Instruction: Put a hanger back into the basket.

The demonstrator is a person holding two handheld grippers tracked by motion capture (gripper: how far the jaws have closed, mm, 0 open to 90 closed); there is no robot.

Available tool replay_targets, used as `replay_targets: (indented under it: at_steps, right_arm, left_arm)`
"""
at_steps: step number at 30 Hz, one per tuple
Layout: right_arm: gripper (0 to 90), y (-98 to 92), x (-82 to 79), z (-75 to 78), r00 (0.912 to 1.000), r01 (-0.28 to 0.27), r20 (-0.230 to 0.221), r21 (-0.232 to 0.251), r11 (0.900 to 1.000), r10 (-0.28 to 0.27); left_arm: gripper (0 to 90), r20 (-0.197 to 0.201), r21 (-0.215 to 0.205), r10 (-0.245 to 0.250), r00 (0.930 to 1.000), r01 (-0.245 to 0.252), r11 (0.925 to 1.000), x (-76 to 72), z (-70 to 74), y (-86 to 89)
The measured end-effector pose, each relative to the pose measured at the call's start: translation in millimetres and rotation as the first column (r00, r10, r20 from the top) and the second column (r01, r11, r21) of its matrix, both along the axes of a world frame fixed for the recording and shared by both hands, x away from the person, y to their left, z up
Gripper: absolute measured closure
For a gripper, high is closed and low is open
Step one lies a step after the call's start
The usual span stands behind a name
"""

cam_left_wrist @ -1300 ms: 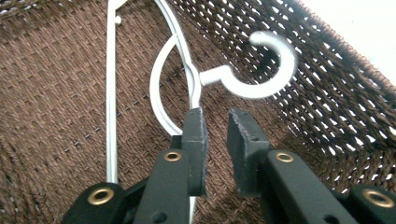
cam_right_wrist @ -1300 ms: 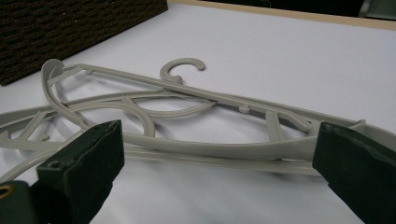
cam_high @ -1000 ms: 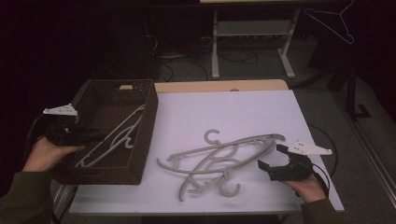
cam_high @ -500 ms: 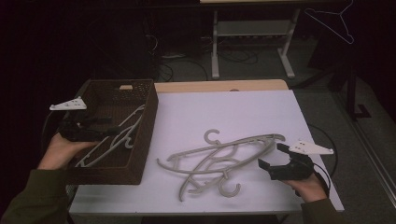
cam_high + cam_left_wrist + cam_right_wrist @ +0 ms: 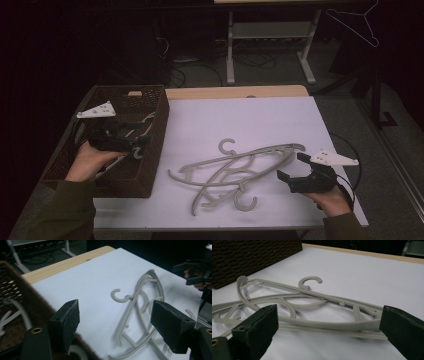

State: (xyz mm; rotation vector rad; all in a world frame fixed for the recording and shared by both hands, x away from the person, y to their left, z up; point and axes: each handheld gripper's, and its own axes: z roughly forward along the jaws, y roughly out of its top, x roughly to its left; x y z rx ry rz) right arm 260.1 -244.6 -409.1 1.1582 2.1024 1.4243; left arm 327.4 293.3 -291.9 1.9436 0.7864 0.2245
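Moving hangers from the desk into the basket, by the look of it. Left gripper sits over the basket at centre left of the high view, released; its jaws have just been opening and nothing is between them. A hanger already lies inside, pale against the brown weave.

Right gripper hovers at lower right, jaws spread wide, just beside the end of the hanger pile, not gripping it.

The pile: grey plastic hangers, thin curved arms, open hooks, stacked crosswise in the lower centre of the frame on the white sheet. In the right gripper view the arms overlap and run through each other.

Risks, as I judge them:
- hooks and arms interlock, so lifting one likely drags the others
- thin rounded arm could pivot or slip out of the pads if grabbed far from its middle
- a long hanger may catch on the basket rim going in
- the dragged pile could slide off the near desk edge
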Motion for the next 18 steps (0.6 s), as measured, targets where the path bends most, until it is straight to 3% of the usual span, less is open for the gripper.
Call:
replay_targets:
  at_steps: [18]
  right_arm:
    - [1.4, -0.6, 0.0, 0.4, 1.0000, -0.006, 0.006, 0.000, 1.000, 0.006]
  left_arm:
    - [17.6, 0.012, -0.012, -0.114, 0.9935, 0.114, 0.9934, -5.7, -14.0, -72.2]
